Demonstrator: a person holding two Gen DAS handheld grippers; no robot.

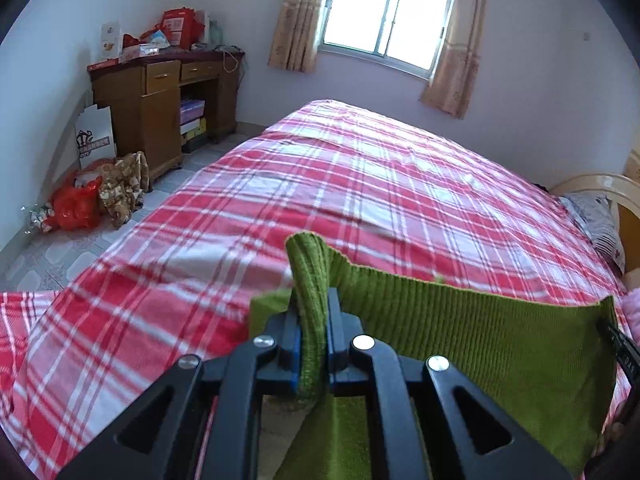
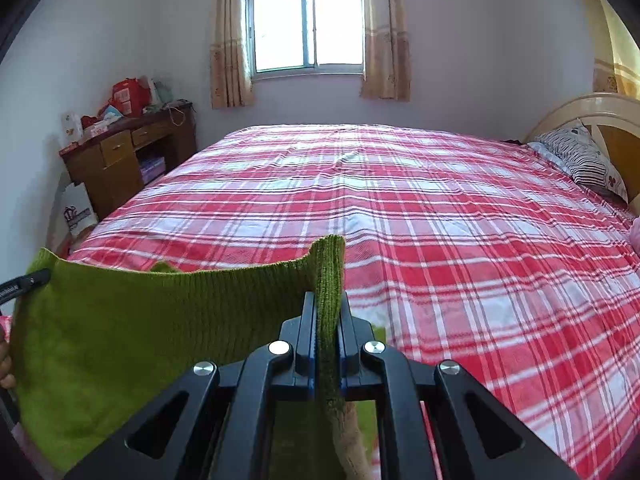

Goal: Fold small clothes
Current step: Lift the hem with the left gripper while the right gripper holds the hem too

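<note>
A green ribbed knit garment [image 1: 472,332] is held up above the near edge of the bed, stretched between both grippers. My left gripper [image 1: 314,300] is shut on one top corner of it. My right gripper [image 2: 326,304] is shut on the other top corner; the cloth [image 2: 140,320] spreads to the left in the right wrist view. The other gripper's tip shows at the far corner of the cloth in each view. The lower part of the garment hangs out of sight.
A bed with a red and white plaid sheet [image 2: 440,220] fills the room. A striped pillow [image 2: 580,160] lies by the headboard at right. A wooden desk [image 1: 160,100] with boxes stands at left, with bags [image 1: 80,204] on the floor. A window [image 2: 306,24] is behind.
</note>
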